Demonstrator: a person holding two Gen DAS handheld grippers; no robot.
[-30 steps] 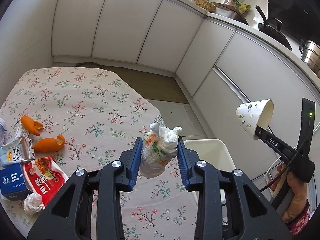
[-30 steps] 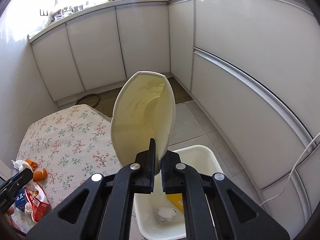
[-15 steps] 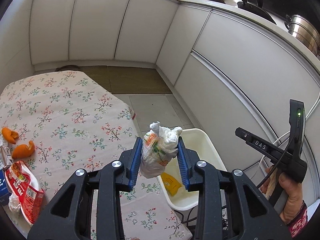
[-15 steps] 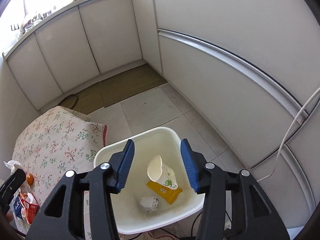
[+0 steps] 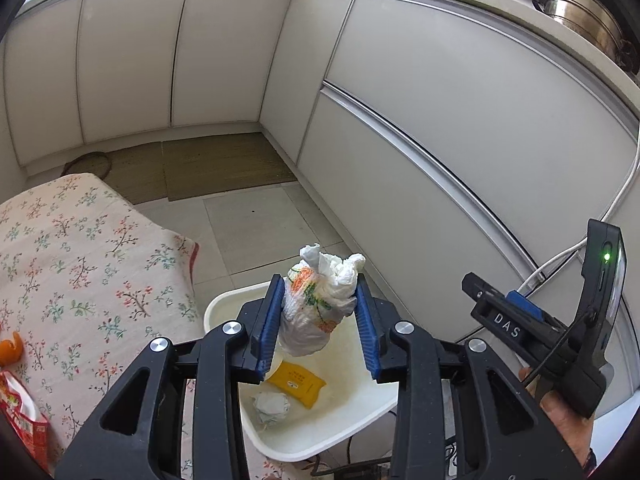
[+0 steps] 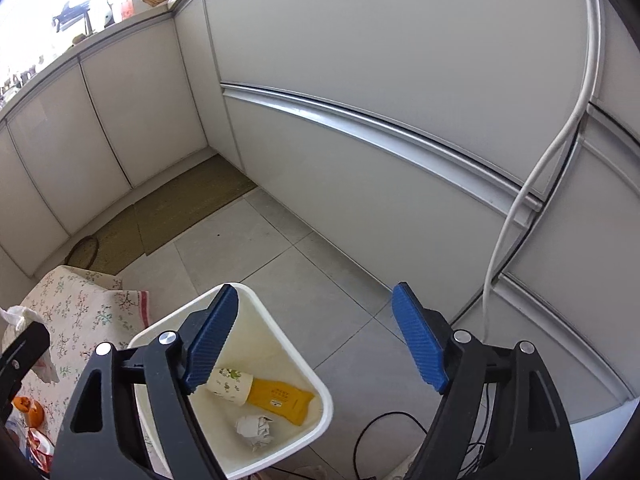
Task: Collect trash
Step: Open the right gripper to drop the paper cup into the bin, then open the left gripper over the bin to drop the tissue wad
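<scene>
Only one legible marking was found: the white letters "DAS" stood on the black body of the right tongs (image 5: pixel 505 307), seen from the left wrist view. The yellow packet (image 6: pixel 283 399) in the white bin (image 6: pixel 325 408) carried dark print, too small to read. The red packet (image 5: pixel 22 424) on the floral cloth (image 5: pixel 80 264) bore print, also unreadable.

Crumpled printed bag (image 5: pixel 318 302) above white bin (image 5: pixel 224 300)
</scene>
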